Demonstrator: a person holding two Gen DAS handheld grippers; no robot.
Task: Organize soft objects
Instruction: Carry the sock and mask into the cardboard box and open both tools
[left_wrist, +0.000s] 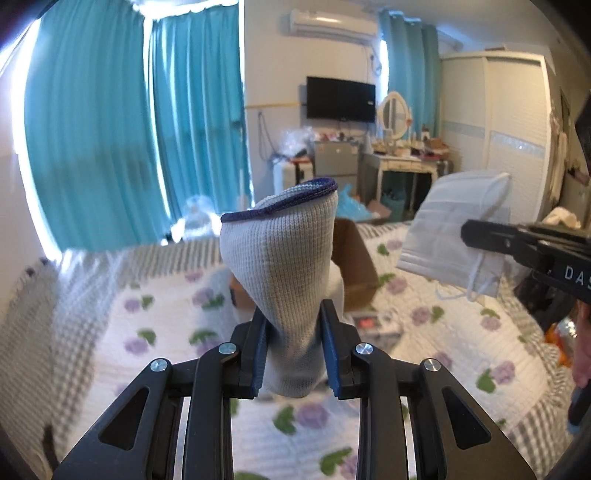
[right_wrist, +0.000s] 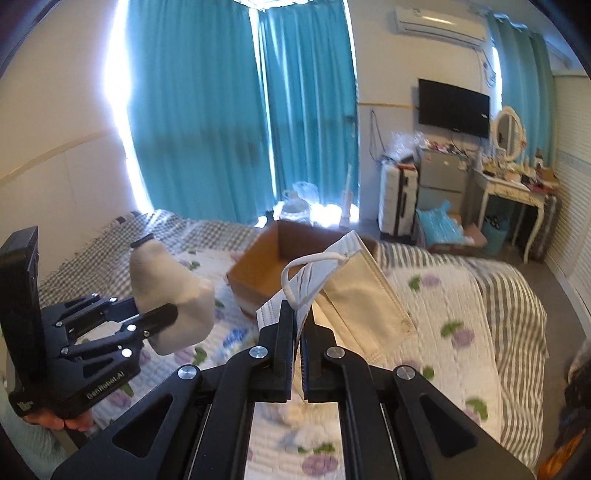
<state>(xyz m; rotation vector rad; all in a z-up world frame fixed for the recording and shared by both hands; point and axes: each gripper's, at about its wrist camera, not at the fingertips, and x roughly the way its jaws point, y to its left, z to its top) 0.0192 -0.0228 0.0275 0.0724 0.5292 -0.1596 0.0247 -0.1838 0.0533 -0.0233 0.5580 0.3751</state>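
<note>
My left gripper (left_wrist: 294, 332) is shut on a white knit sock with a dark blue cuff (left_wrist: 284, 266), held upright above the bed. It also shows in the right wrist view (right_wrist: 170, 291), with the left gripper (right_wrist: 162, 321) at the left. My right gripper (right_wrist: 300, 332) is shut on a white pleated face mask (right_wrist: 354, 295) with ear loops, held in the air. The mask (left_wrist: 454, 236) and the right gripper (left_wrist: 469, 230) show at the right of the left wrist view. An open cardboard box (right_wrist: 273, 258) sits on the bed beyond both grippers.
The bed has a white quilt with purple flowers (right_wrist: 461, 314) and a grey striped blanket (right_wrist: 517, 288). Teal curtains (right_wrist: 221, 110), a dressing table (right_wrist: 513, 192), a small fridge (right_wrist: 439, 177) and a wardrobe (left_wrist: 498, 129) stand beyond the bed.
</note>
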